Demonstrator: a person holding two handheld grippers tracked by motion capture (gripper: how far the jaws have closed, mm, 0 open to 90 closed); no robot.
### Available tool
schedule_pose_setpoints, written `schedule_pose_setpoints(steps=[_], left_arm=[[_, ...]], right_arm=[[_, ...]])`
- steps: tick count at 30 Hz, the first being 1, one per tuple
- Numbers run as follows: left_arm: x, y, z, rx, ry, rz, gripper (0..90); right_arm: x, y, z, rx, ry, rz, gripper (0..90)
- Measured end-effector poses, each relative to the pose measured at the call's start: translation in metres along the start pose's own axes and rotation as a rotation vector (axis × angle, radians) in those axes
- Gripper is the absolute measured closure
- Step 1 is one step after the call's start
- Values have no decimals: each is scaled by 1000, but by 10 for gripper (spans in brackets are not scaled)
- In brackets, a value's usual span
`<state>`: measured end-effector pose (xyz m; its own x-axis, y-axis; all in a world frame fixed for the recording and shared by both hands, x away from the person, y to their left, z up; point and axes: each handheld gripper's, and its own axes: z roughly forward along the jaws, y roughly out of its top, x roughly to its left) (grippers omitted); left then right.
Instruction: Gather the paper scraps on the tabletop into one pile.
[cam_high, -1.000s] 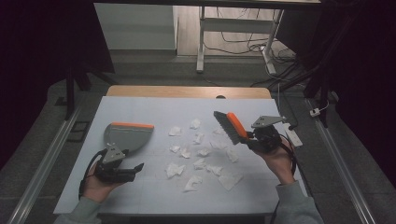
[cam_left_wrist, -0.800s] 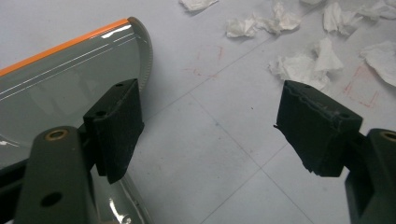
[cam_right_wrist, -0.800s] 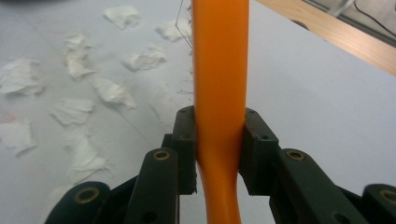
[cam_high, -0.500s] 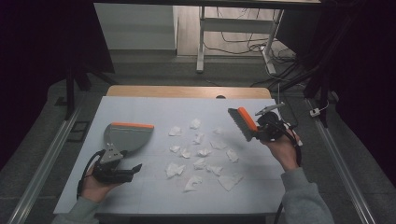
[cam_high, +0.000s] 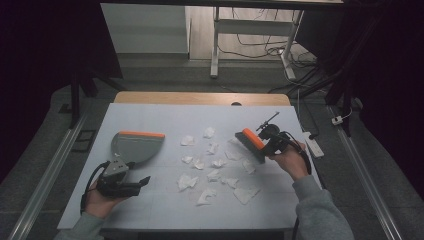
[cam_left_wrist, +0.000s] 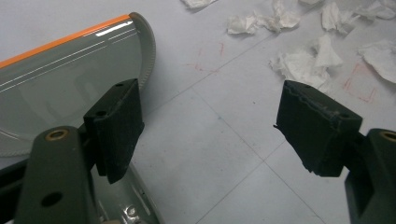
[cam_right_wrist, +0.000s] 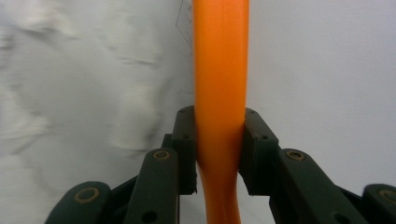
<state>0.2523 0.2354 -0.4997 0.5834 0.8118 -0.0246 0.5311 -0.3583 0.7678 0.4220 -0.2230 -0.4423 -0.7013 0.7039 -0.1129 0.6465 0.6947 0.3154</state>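
Observation:
A grey dustpan (cam_high: 136, 145) with an orange lip lies on the white table at the left; in the left gripper view the dustpan (cam_left_wrist: 60, 79) is at the upper left. My left gripper (cam_high: 131, 186) rests just in front of it, by its handle. My left gripper (cam_left_wrist: 205, 121) is open with nothing between its pads. My right gripper (cam_high: 265, 141) is shut on the orange handle of a brush (cam_high: 250, 142), whose dark bristles sit low at the right edge of several crumpled paper scraps (cam_high: 212, 165). In the right gripper view my right gripper (cam_right_wrist: 219, 123) has its pads clamped on the brush handle (cam_right_wrist: 219, 56).
The scraps spread across the middle of the table (cam_high: 165, 117), from beside the dustpan to the brush. A wooden strip (cam_high: 200, 98) runs along the far edge. A power strip (cam_high: 314, 145) and cables lie on the floor at the right.
My right gripper has swung the brush out to the right and then lowered it to the right edge of the scraps. The left gripper and the dustpan have stayed put.

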Motion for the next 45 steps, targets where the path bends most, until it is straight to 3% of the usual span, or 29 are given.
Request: schedule_pose_setpoints(steps=[3,7,9,14,18,25,29,33,39,45], left_arm=[[-1,0,0,1,2,1,237],[-2,0,-2,-2,0,-1,237],[-2,0,-2,-3,-1,-5,237],[-1,1,0,-2,-4,-9,237],[1,0,0,0,1,-16,237],[1,0,2,9,3,-14,238],[2,-1,4,13,0,-17,238],[4,-3,4,13,-3,-22,239],[3,-3,4,10,-5,-19,239],[3,-2,3,4,-7,-16,239]], right_arm=[[23,2,0,7,25,-57,707],[48,7,-9,-48,131,-112,707],[53,10,-18,-84,113,-136,707],[28,20,-35,-156,49,-82,707],[7,32,-31,-182,-13,-47,707],[-17,59,7,-102,-93,-38,707],[-19,72,26,-44,-89,-65,707],[-6,82,34,-14,-66,-121,708],[30,83,34,34,-63,-268,709],[60,68,14,10,99,-350,708]])
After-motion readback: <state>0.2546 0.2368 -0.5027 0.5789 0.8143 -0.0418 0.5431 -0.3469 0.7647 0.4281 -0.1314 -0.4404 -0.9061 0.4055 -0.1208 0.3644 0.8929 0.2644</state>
